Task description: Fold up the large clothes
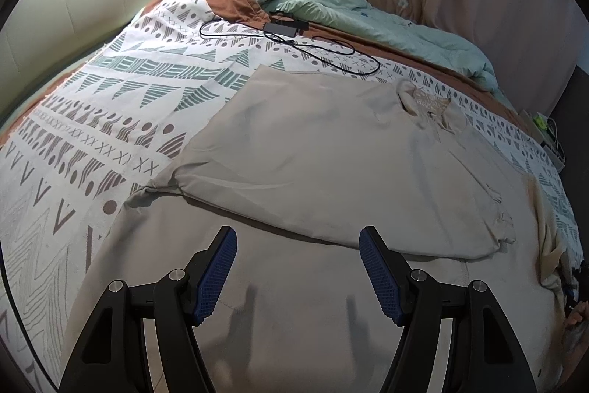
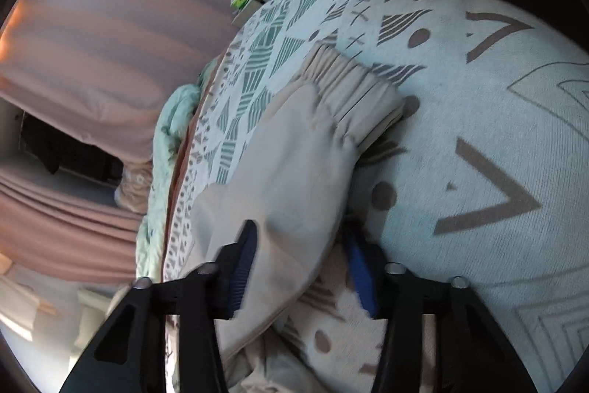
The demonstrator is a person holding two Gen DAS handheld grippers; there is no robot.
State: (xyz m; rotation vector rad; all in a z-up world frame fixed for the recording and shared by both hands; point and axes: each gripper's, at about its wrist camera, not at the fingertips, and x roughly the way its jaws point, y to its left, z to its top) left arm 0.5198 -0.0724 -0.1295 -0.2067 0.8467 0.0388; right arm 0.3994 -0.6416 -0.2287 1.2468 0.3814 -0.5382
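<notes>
Two grippers, one beige sweatshirt [image 1: 331, 153] spread across the patterned blanket [image 1: 92, 120] on the bed.

Left gripper [image 1: 298, 267]: fingers spread wide, nothing between the blue pads [image 1: 217, 279]. It hangs just above the near, flat part of the sweatshirt, looks parked clear of the cloth so the other side can work.

Right gripper [image 2: 300, 267]: fingers apart with a bunched sleeve passing between them. Ribbed cuff [image 2: 353, 87] lies beyond the tips on the blanket. Can't tell if the pads actually touch the cloth; picture is motion-blurred. My read: it straddles the sleeve to pinch it and carry it over the body.

Sweatshirt body already has one layer doubled over, folded edge running just beyond the left gripper; collar [image 1: 423, 102] at the far side. So the fold looks partly done.

Black cable with charger brick [image 1: 283, 28] lies past the sweatshirt's far edge, apart from it, no snag risk yet.
</notes>
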